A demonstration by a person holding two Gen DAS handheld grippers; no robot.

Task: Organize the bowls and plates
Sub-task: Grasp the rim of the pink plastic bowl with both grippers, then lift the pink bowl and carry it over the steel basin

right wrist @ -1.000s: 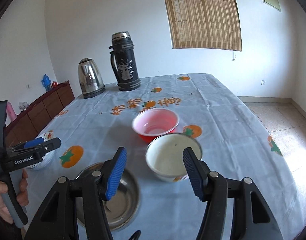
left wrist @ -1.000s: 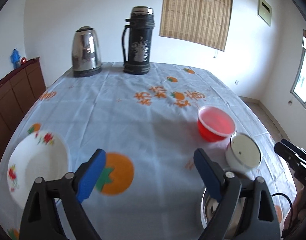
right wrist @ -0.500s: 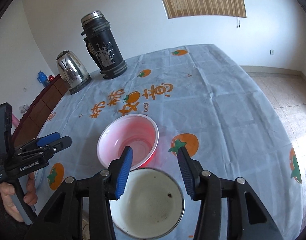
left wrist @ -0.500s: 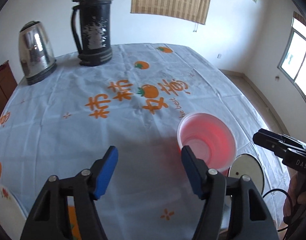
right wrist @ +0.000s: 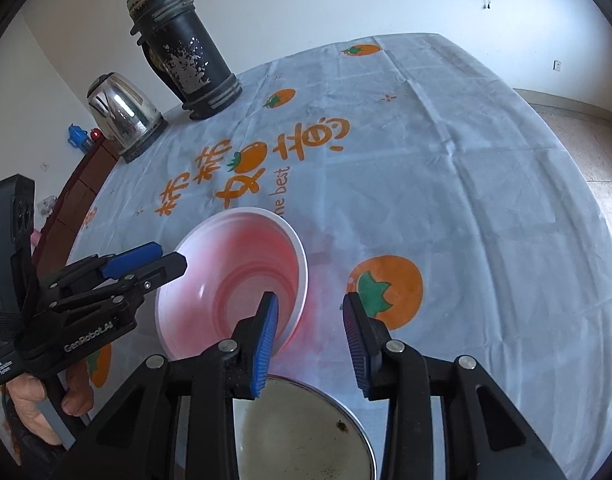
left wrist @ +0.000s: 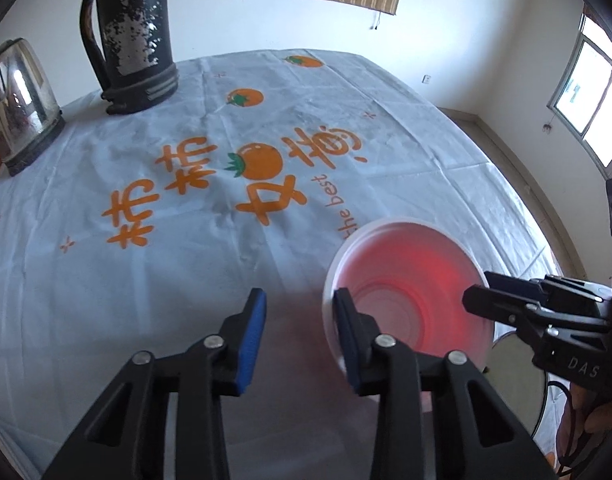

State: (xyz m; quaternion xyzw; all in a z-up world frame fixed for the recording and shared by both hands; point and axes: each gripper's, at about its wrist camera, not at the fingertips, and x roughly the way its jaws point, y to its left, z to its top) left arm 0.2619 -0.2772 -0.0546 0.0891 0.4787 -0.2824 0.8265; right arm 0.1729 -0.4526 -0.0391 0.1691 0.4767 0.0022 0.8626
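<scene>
A red plastic bowl with a white inside stands on the tablecloth; it also shows in the right wrist view. My left gripper is open, its right finger at the bowl's left rim and its left finger outside. My right gripper is open, its left finger just inside the bowl's right rim and its right finger outside. A white enamel bowl sits right under my right gripper; its edge shows in the left wrist view.
A black thermos and a steel kettle stand at the far side of the table. A brown cabinet is beyond the table's left edge. Tiled floor lies to the right.
Both grippers have moved forward and down to the red bowl from either side. The flowered plate and the steel bowl have dropped out of view.
</scene>
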